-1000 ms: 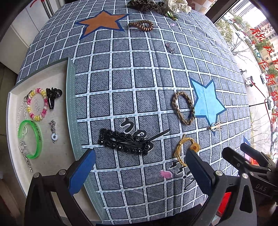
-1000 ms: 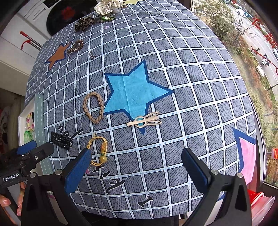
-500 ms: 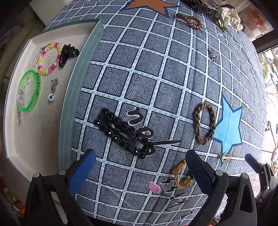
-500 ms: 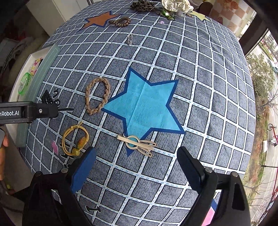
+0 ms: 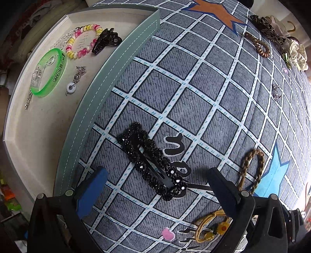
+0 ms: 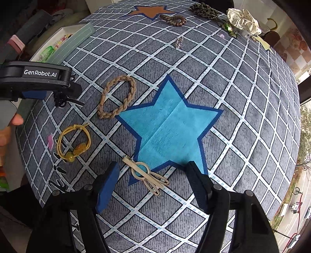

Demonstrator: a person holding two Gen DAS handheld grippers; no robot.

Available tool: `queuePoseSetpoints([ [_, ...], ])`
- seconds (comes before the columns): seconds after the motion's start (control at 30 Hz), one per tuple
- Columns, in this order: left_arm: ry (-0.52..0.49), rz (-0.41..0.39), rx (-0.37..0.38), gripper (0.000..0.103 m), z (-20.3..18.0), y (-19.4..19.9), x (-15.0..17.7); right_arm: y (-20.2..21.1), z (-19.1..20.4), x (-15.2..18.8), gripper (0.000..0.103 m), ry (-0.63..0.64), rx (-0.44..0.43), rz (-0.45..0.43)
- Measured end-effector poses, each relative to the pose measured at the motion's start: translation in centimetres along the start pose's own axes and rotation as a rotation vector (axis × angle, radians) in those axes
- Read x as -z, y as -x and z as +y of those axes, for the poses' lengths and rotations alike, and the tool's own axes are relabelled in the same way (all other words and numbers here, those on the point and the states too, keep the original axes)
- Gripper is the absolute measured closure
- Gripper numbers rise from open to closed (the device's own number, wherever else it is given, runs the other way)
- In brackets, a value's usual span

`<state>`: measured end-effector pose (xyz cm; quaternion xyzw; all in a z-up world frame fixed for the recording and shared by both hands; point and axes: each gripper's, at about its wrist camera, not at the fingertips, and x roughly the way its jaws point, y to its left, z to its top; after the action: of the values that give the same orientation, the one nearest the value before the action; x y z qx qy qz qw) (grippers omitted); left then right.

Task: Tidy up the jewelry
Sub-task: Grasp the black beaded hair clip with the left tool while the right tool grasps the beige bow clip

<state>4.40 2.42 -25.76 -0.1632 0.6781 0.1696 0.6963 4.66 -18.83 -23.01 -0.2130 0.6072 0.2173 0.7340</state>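
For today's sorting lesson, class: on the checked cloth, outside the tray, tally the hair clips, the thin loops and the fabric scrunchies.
Hair clips: 2 (black clip, gold clip)
Thin loops: 3 (braided loop, yellow cord loop, brown coil tie)
Scrunchies: 2 (leopard scrunchie, cream scrunchie)
Total: 7

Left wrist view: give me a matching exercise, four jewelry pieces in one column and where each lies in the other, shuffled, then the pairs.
Things:
1. black beaded hair clip
2. green bangle
3. braided tan hair tie
4. brown coil hair tie

Places:
A. inside the white tray
B. on the cloth just beside the blue star
C. on the cloth between the fingers of the left tool
D. near the far edge of the table, by the orange star

Pairs: 1-C, 2-A, 3-B, 4-D
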Motion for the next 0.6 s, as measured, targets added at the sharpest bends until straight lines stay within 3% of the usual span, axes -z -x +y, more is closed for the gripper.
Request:
queuePoseSetpoints([
  [0.1,0.015,-0.001,-0.003,0.0,0.8,-0.2,-0.9,-0.2,0.9,-0.5,0.034,0.067,0.013,-0.009],
  [0.2,-0.001,-0.009,-0.001,0.0,0.9,-0.1,-1.3,-0.1,1.8,-0.9,0.044,0.12,0.017,-0.022],
  [0.3,-0.063,-0.032,0.0,0.018,0.1,0.6,-1.4,0.0,2.5,-1.1,0.057,0.132,0.012,-0.019],
  [0.4,-0.123,-0.049,0.007,0.042,-0.5,1.0,-1.3,0.2,2.9,-1.1,0.071,0.138,0.006,-0.016],
  [0.47,-0.151,-0.05,0.007,0.045,-0.5,1.1,-1.3,0.2,3.0,-1.1,0.091,0.137,0.008,-0.011],
  [0.6,-0.186,-0.056,0.024,0.046,-1.0,1.3,-1.0,0.1,3.9,-1.3,0.092,0.078,0.01,-0.005],
])
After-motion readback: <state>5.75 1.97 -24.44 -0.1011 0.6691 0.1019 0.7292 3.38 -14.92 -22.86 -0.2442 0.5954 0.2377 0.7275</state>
